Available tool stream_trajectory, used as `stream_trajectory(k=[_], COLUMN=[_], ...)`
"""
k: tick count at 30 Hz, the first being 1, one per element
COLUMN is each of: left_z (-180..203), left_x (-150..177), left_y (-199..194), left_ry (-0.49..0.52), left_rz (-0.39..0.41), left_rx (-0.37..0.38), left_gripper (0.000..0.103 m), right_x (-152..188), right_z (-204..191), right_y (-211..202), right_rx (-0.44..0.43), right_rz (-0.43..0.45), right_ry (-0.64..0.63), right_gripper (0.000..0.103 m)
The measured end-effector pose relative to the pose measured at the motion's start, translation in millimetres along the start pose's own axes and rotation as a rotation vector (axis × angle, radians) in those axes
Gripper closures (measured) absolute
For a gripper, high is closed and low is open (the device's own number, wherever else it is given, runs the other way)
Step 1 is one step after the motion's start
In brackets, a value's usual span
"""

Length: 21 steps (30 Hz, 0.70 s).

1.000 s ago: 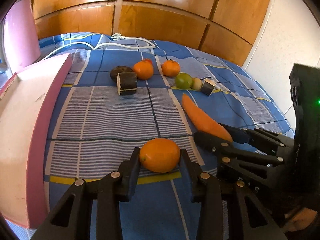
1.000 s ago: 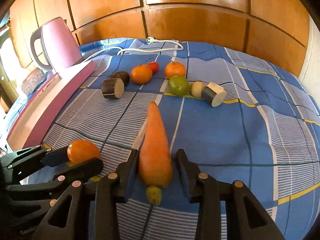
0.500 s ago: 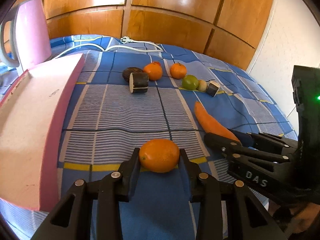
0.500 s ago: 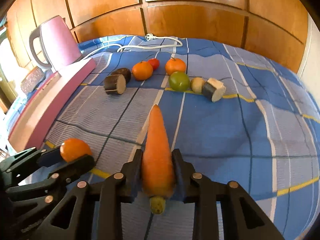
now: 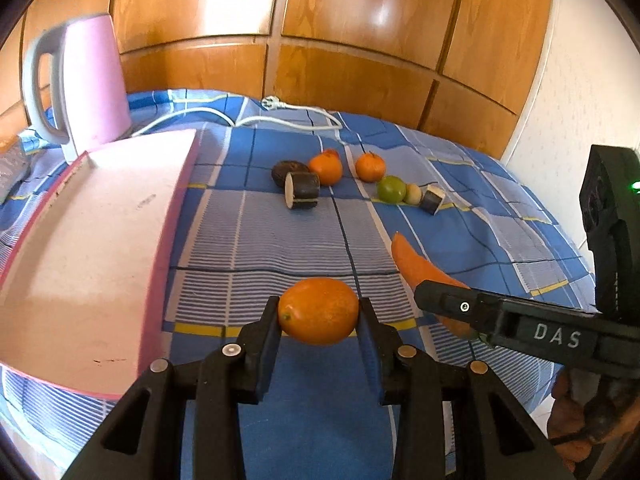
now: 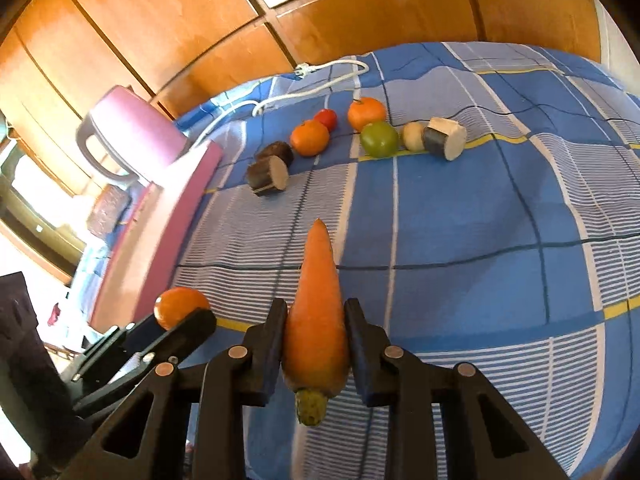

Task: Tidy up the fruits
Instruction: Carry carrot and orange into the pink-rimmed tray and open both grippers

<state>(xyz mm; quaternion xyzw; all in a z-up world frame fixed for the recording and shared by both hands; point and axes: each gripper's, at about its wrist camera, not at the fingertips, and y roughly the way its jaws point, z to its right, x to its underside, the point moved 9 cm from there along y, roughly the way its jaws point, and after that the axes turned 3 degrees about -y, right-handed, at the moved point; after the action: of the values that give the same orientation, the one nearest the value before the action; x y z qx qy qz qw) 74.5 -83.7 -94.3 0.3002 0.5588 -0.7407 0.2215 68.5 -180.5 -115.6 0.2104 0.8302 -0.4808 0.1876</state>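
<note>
Both tongs are loaded: an orange in the left pair, a carrot in the right.

At the left of the left wrist view sits a pink tray [image 5: 92,240], with a pink kettle [image 5: 86,88] behind it at upper left. At the bottom centre the left gripper [image 5: 319,316] is clamped on the orange [image 5: 319,311], held above the blue checked cloth [image 5: 256,240]. In mid-frame lies a loose row: two dark cut pieces [image 5: 302,191], two tangerines [image 5: 326,168], a green fruit [image 5: 391,189], a small pale one [image 5: 413,194] and another cut piece [image 5: 433,199]. A white cable [image 5: 296,118] trails behind them. In the right wrist view the right gripper [image 6: 316,344] is closed tight on the carrot [image 6: 318,312] at bottom centre, tip pointing up the frame, green stub toward the camera; a small red fruit [image 6: 326,119] sits among the tangerines.
</note>
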Motion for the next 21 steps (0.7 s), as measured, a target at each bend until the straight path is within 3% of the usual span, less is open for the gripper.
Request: stream_trajectory(k=[10, 21], left_z=[-14, -42], left_x=[-16, -29], left_y=[-17, -34], left_ry=[-0.029, -0.064], left_rz=[0.044, 0.076], left_rx=[-0.027, -0.071], left_gripper=[0.066, 0.066], right_x=[-16, -36], right_z=[-28, -81], right_y=[-9, 2], right_rx=[-0.052, -0.104], right_rz=[0.025, 0.009], right_ry=[-0.042, -0.174], right_gripper=[0.074, 0.074])
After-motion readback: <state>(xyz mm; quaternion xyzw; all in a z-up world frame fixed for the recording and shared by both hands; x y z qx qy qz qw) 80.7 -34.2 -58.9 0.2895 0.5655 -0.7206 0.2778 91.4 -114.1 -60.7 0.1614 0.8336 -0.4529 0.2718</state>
